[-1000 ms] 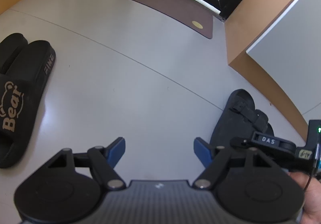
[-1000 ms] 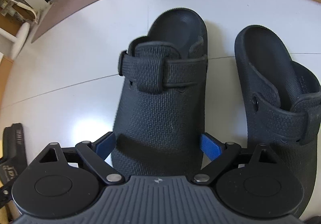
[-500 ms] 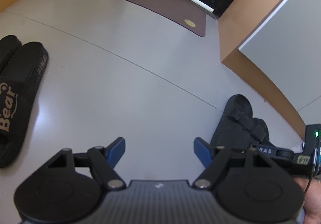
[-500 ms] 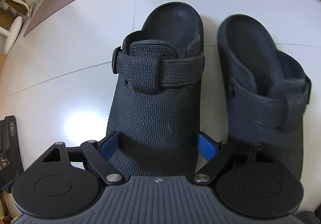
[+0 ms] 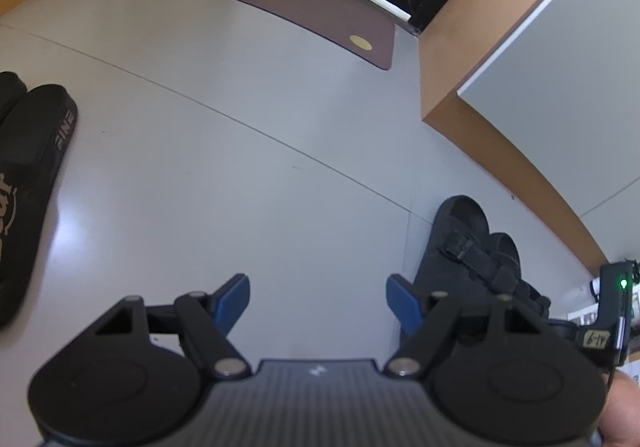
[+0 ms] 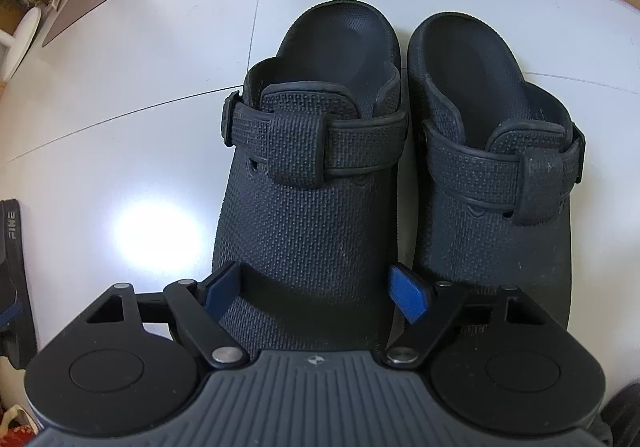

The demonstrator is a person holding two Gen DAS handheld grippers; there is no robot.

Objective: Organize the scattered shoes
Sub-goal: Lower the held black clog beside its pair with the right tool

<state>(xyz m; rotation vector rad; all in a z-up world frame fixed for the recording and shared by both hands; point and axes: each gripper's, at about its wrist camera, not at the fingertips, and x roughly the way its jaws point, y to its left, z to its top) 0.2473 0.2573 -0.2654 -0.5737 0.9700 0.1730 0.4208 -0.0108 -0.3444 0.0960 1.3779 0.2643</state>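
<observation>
Our right gripper [image 6: 316,293] straddles the toe of the dark textured rubber clog [image 6: 312,183] at frame centre, pads apparently on its sides, contact hard to confirm. Its twin clog [image 6: 492,167] sits just beside, right. Nudge square, heels level. Our left gripper [image 5: 318,297] open, empty, over bare floor.

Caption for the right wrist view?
Right gripper straddling the toe of a dark clog beside its mate.
</observation>
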